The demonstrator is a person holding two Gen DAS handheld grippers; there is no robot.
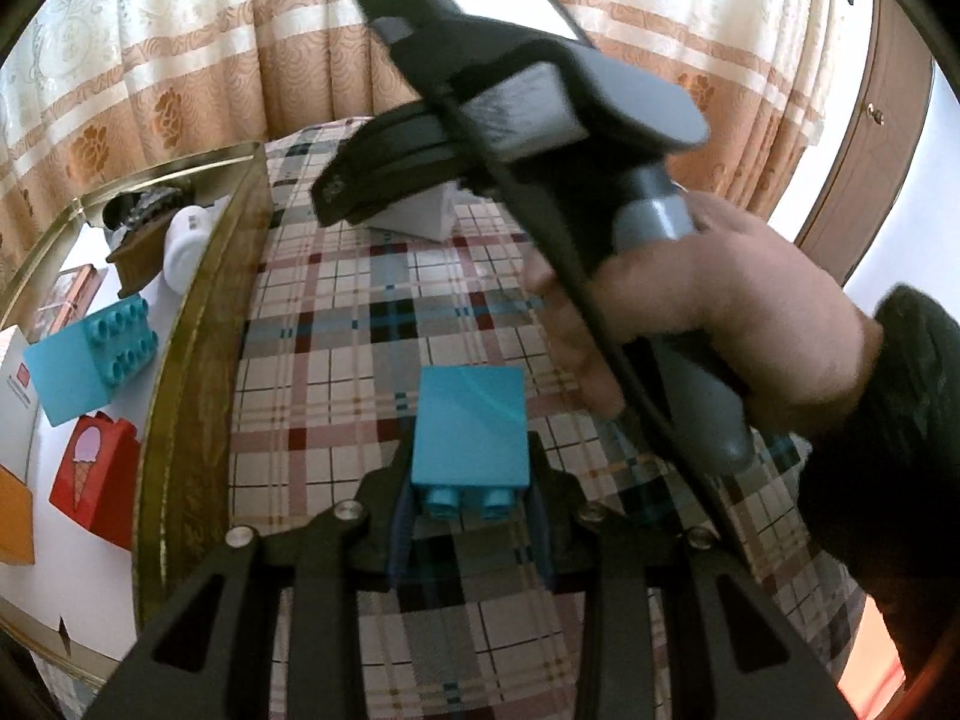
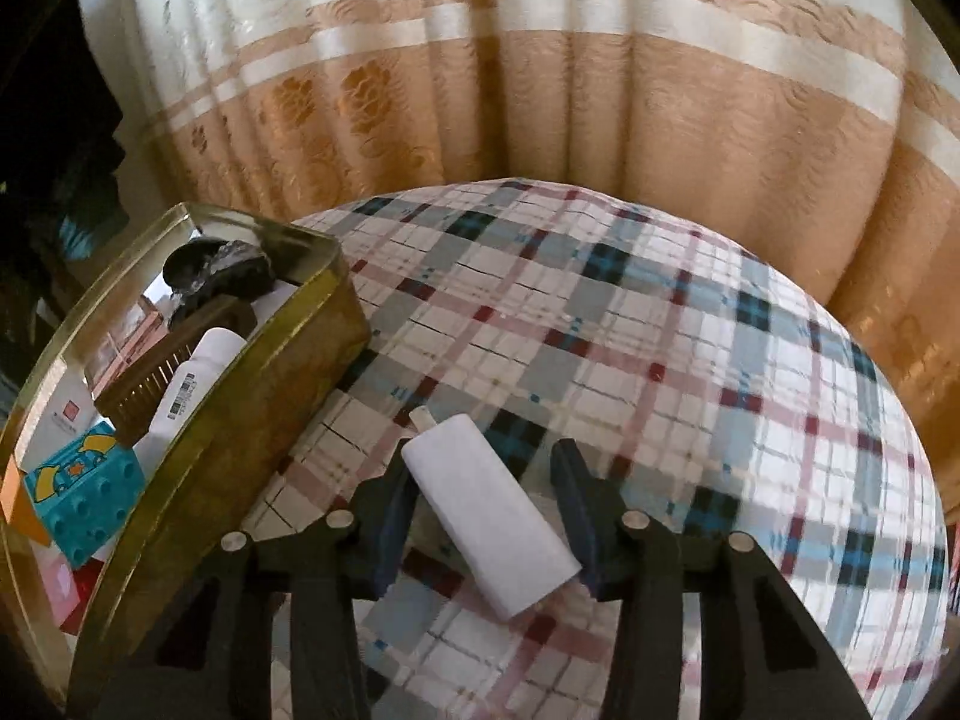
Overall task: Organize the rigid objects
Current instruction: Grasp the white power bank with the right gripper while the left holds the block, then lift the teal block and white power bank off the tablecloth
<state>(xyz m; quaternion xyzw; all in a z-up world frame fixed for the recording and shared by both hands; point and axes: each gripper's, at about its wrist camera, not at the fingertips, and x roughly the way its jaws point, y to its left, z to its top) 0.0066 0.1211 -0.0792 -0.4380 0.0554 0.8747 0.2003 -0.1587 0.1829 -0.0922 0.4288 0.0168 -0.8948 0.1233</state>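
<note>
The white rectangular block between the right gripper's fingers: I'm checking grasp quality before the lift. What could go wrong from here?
1. The white rectangular block lies skewed between the right gripper fingers, with a gap at the right finger, so closing may twist or squirt it out.
2. The gold metal tin is already crowded, so a drop-in could snag.
3. The left gripper grips the turquoise plastic brick only near its studded end; it might pivot.
</note>
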